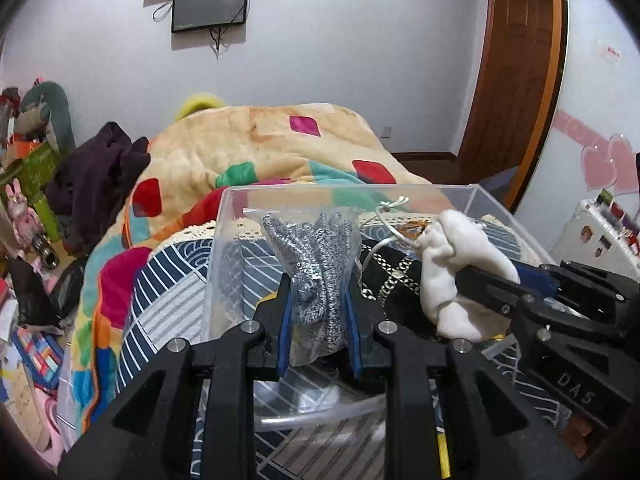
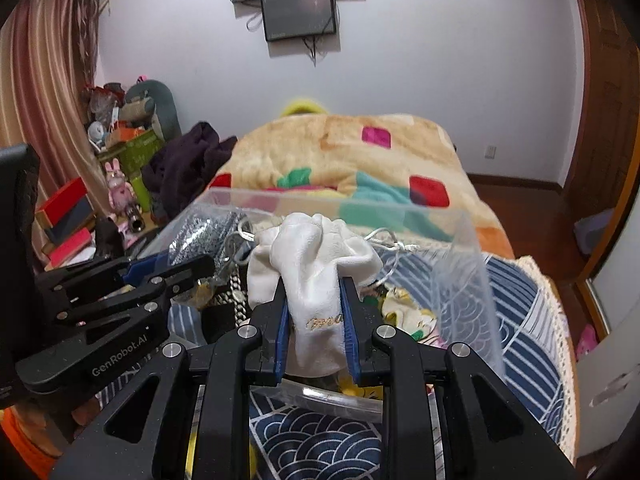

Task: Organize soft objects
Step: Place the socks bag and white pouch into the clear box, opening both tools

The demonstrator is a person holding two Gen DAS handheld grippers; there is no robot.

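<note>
bagged gloves (image 1: 316, 276) left of pouch (image 1: 452, 268), over bin (image 1: 224, 240)

Gold lettering on the white pouch (image 2: 320, 280) is too blurred to read.

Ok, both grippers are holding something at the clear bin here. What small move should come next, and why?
Probably lower the left gripper a little and release. It is shut on the bagged grey gloves, held upright over the clear bin. The right gripper is shut on the white pouch close beside it, so letting go one at a time looks safer.
</note>
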